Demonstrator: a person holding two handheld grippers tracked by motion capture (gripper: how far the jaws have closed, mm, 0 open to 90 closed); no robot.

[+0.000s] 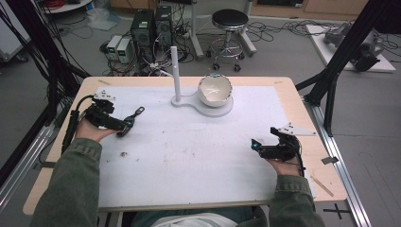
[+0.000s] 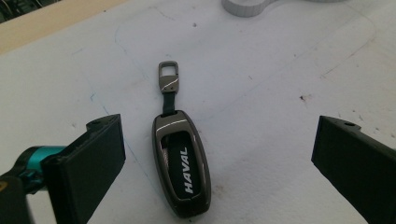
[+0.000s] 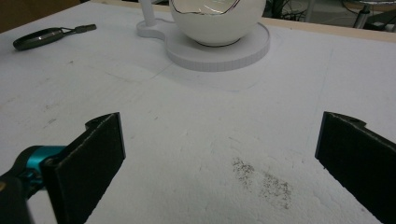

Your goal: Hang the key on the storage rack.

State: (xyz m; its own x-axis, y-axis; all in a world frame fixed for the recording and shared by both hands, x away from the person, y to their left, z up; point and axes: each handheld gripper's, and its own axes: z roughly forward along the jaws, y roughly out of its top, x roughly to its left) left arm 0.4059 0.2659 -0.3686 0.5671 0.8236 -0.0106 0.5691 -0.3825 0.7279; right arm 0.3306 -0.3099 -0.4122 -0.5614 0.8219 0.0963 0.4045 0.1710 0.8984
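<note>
The white foam board (image 1: 189, 156) took up most of the table, with my two grippers well apart on it. Ahead of the right gripper (image 3: 219, 158) sat the white bowl (image 3: 217, 21) on its round stand (image 3: 233, 53), a thin post (image 1: 176, 73) beside it; those jaws were spread wide with nothing but board between them. My left gripper (image 2: 217, 154) was released too, jaws wide, and the HAVAL key fob (image 2: 181, 161) lay flat between them, closer to the left jaw, touching neither, its clip (image 2: 168, 77) pointing away from me.
</note>
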